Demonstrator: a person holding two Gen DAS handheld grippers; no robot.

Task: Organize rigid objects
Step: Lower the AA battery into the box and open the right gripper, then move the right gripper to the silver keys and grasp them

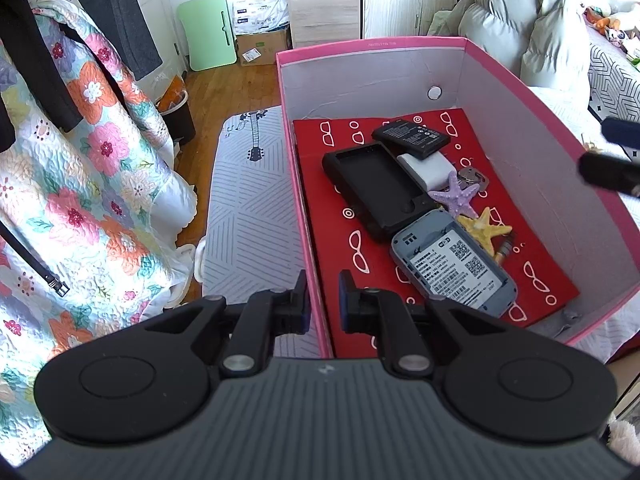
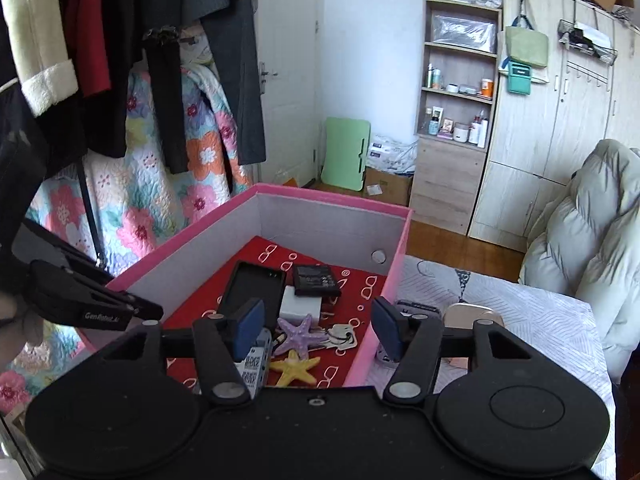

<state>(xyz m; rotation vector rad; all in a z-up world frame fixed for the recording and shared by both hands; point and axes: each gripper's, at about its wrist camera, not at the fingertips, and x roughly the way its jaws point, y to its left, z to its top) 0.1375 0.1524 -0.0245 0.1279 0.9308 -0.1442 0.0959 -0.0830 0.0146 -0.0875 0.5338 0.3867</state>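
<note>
Open-topped pink cardboard box with tall grey inner walls, bare red patterned liner free at lower left, black rectangular case, purple starfish and grey labelled device crowding centre, second black gripper intruding over right rim.

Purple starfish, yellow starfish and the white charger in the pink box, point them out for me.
purple starfish [image 1: 456, 197], left wrist view, on its centre body.
yellow starfish [image 1: 485, 229], left wrist view, on its centre body.
white charger [image 2: 300, 307], right wrist view, on its top face.
</note>
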